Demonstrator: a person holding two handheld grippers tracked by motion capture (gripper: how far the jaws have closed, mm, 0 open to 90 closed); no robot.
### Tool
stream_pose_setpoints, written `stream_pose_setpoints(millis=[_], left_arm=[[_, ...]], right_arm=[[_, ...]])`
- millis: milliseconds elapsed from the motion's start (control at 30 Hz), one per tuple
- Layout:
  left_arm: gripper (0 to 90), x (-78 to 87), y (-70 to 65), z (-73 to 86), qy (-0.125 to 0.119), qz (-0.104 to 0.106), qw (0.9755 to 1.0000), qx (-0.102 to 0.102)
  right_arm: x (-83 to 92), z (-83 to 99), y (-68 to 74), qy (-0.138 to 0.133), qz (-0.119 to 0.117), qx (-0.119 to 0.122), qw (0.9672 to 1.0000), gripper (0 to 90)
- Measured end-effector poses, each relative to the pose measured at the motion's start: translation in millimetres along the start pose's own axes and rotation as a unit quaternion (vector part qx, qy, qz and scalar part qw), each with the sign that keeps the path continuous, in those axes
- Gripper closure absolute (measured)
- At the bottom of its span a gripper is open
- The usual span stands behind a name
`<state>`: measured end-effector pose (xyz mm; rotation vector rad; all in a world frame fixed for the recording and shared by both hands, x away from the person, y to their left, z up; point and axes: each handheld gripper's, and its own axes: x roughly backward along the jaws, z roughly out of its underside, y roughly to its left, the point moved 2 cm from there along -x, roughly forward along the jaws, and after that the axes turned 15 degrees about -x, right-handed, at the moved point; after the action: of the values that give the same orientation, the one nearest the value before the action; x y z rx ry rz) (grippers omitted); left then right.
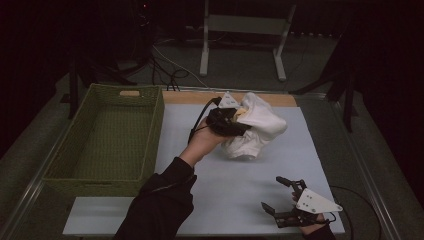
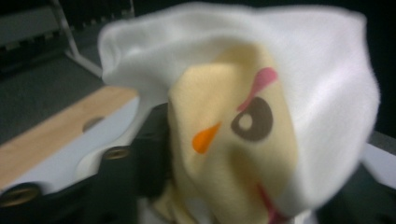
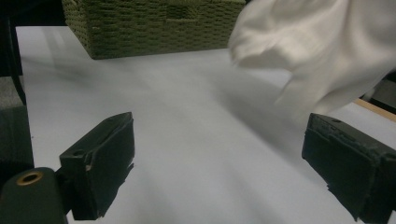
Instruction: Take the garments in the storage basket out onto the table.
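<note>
A bunched white cloth (image 1: 257, 127) with a pale yellow chick print (image 2: 224, 140) hangs over my left gripper (image 1: 235, 122) at the far middle of the white table mat (image 1: 235, 185). Its lower folds reach the mat. In the left gripper view one black jaw stands off to the left and the cloth drapes over and between the jaws, hiding the other jaw. My right gripper (image 1: 280, 197) rests near the front right edge of the mat, jaws wide apart with nothing between them (image 3: 219, 172). The cloth (image 3: 317, 51) hangs ahead of it.
A green woven basket (image 1: 155, 130) stands along the left side of the mat, with nothing seen inside it; its wall (image 3: 154, 28) shows in the right gripper view. A wooden strip (image 1: 185, 97) borders the far edge. A metal stand (image 1: 205, 50) is on the floor behind.
</note>
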<state>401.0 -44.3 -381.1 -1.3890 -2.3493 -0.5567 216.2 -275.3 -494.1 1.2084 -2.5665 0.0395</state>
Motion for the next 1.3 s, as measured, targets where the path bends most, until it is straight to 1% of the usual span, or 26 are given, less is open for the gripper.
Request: stream_pose_setpoints(millis=[33,67,100,133,200,233,300,333,367,400,467,533,567,600,633,667,700,733,800,867,933,967,1033,1067,1167,1300], left_arm=[[33.5,-4.3,-0.8,0.5,0.011,-0.002,0.9999,0.009],[19.5,-5.2,-0.6,0.5,0.013,0.003,0.9997,0.02],[15.3,-4.6,-0.9,0.0,0.009,-0.001,0.9997,0.021],[13.8,-2.9,-0.8,-1.1,0.004,-0.008,0.9998,0.02],[7.1,1.5,0.8,-3.8,0.002,-0.009,0.9995,0.031],[5.2,4.5,1.4,-5.0,-0.006,-0.002,0.9994,0.033],[0.5,9.7,1.8,-7.1,-0.007,0.002,0.9993,0.036],[0.4,11.8,1.9,-7.5,-0.009,0.013,0.9992,0.036],[0.2,14.0,1.8,-7.9,-0.009,0.007,0.9994,0.034],[0.2,14.0,1.8,-7.9,-0.009,0.007,0.9994,0.034],[0.1,21.1,1.5,-9.4,-0.011,0.005,0.9996,0.027],[0.1,23.7,2.7,-10.2,-0.009,0.003,0.9996,0.028],[0.0,25.6,3.0,-10.4,-0.011,0.012,0.9994,0.03],[0.0,26.9,3.5,-10.5,-0.01,0.014,0.9993,0.032],[0.0,28.8,3.7,-10.4,-0.01,0.014,0.9995,0.027],[0.0,29.8,3.6,-10.3,-0.01,0.017,0.9995,0.026],[0.0,29.8,3.6,-10.3,-0.01,0.017,0.9995,0.026],[0.0,32.7,3.5,-10.3,-0.015,0.009,0.9995,0.025],[0.0,36.2,3.8,-10.3,-0.019,0.009,0.9995,0.024],[0.0,39.1,2.9,-9.9,-0.021,0.014,0.9994,0.022],[0.0,42.0,1.5,-8.4,-0.02,0.019,0.9995,0.016],[0.0,43.4,1.0,-7.2,-0.017,0.016,0.9997,0.011],[0.0,47.0,-0.7,-4.2,-0.017,0.02,0.9996,0.008],[0.0,48.9,-1.3,-2.7,-0.016,0.018,0.9997,0.006],[0.0,52.7,-2.9,0.7,-0.017,0.02,0.9996,0.008],[0.0,61.3,-7.5,8.6,-0.019,0.024,0.9995,0.003]], right_arm=[[0.1,-0.1,0.1,-0.001,-0.001,0.0,1.0,9.6],[0.3,-0.3,0.4,-0.001,0.0,0.001,1.0,9.6],[0.8,-0.4,0.1,-0.002,-0.001,0.0,1.0,9.6],[0.9,-0.4,-0.1,-0.002,-0.001,0.0,1.0,9.6],[1.1,-0.6,-0.5,-0.005,0.0,0.0,1.0,9.6],[1.0,-0.7,-0.4,-0.005,0.0,0.0,1.0,9.5],[0.8,-0.8,-0.3,-0.004,0.0,0.001,1.0,9.6],[0.8,-0.9,-0.1,-0.004,0.0,0.001,1.0,9.6],[0.8,-1.0,0.3,-0.003,0.001,0.001,1.0,9.6],[0.8,-1.0,0.3,-0.003,0.001,0.001,1.0,9.6],[0.6,-1.1,1.2,-0.002,-0.001,-0.001,1.0,9.6],[0.7,-1.2,1.3,-0.002,0.0,-0.001,1.0,9.5],[0.6,-1.2,1.2,-0.002,0.0,-0.001,1.0,9.6],[0.5,-1.1,0.9,-0.002,0.001,0.0,1.0,9.5],[0.5,-1.0,0.8,-0.002,0.001,-0.001,1.0,9.6],[0.3,-0.8,0.8,-0.002,0.001,-0.001,1.0,9.5],[0.1,-0.7,0.8,-0.001,0.001,-0.001,1.0,9.6],[-0.2,-0.6,0.6,-0.002,0.001,0.0,1.0,9.5],[-0.2,-0.8,0.9,-0.002,0.0,-0.001,1.0,9.5],[-0.2,-0.8,0.8,-0.002,0.0,-0.001,1.0,9.6],[-0.1,-0.8,0.6,-0.003,0.001,-0.002,1.0,9.5],[-0.1,-0.9,0.5,-0.004,0.001,-0.001,1.0,9.6],[-0.2,-1.2,0.2,-0.005,0.002,0.0,1.0,9.5],[0.0,-1.4,0.1,-0.006,0.003,0.0,1.0,9.5],[-0.2,-1.5,0.0,-0.006,0.003,0.001,1.0,9.6],[-0.5,-1.9,0.5,-0.006,0.004,0.002,1.0,9.5]])
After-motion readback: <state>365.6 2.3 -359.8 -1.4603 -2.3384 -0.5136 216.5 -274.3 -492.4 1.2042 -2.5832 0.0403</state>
